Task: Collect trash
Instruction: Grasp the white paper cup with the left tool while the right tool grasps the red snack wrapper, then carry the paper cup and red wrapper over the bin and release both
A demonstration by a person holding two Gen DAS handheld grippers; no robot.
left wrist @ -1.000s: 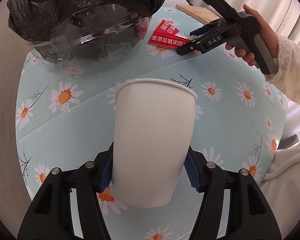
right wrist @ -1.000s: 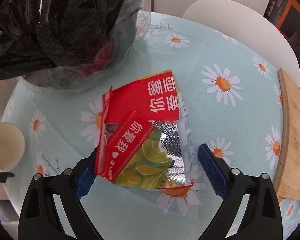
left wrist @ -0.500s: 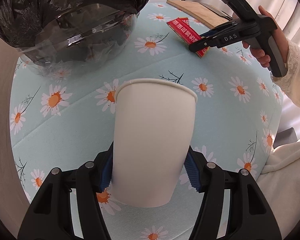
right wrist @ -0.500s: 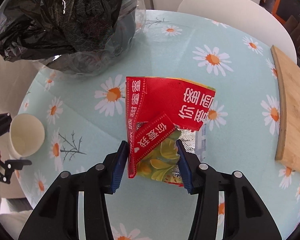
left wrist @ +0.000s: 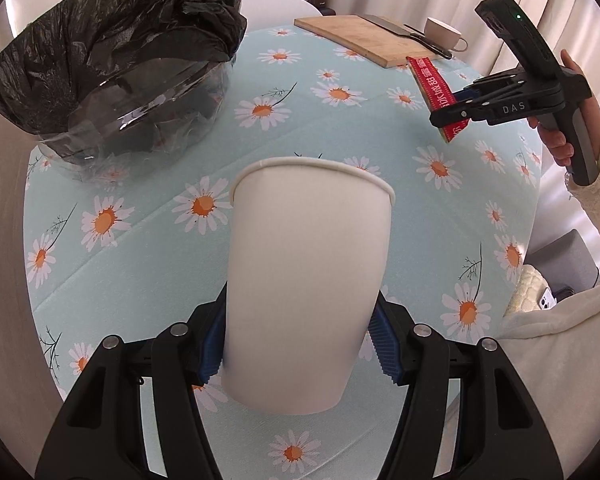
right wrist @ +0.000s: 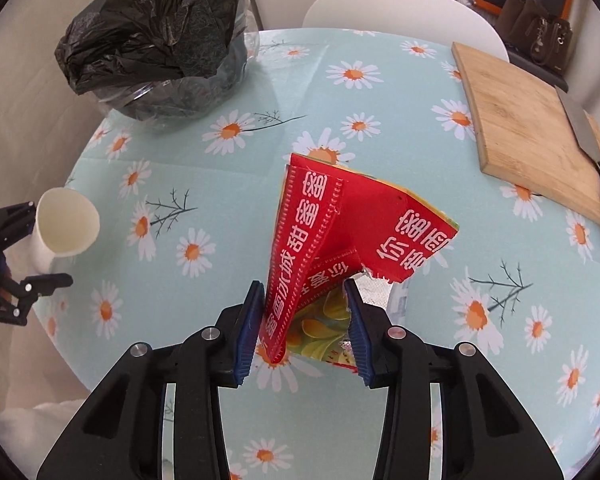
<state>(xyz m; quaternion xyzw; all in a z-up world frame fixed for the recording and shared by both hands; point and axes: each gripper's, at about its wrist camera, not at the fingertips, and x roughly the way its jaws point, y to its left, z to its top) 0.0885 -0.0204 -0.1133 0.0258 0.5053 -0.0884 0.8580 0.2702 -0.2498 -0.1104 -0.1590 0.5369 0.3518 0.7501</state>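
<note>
left gripper: clamped on the lower half of a white paper cup, blue pads pressing both sides; cup upright in the jaws, open end facing away, held over the desk
right gripper: jaws have just been closing on a red snack wrapper; pads now pinch its lower end, so it has hold of it
wrapper: torn open, red with white print, foil lining and a yellow-green panel showing near the jaws; upper part fans out above the gripper; seems clear of the desk, but contact at its far edge cannot be told
right gripper seen from left wrist: at far right, a hand in a cream sleeve on its handle, wrapper sticking out of the jaws above the desk
left gripper seen from right wrist: at the left edge, cup in it with the mouth showing, inside looks empty
trash bin: clear tub lined with a black bag, far left of the desk, well apart from both grippers
desk: round, light blue cloth with daisy print
cutting board: far right of the desk, a cleaver lying on it
mug: white, beyond the board
chair: white, behind the desk
</note>
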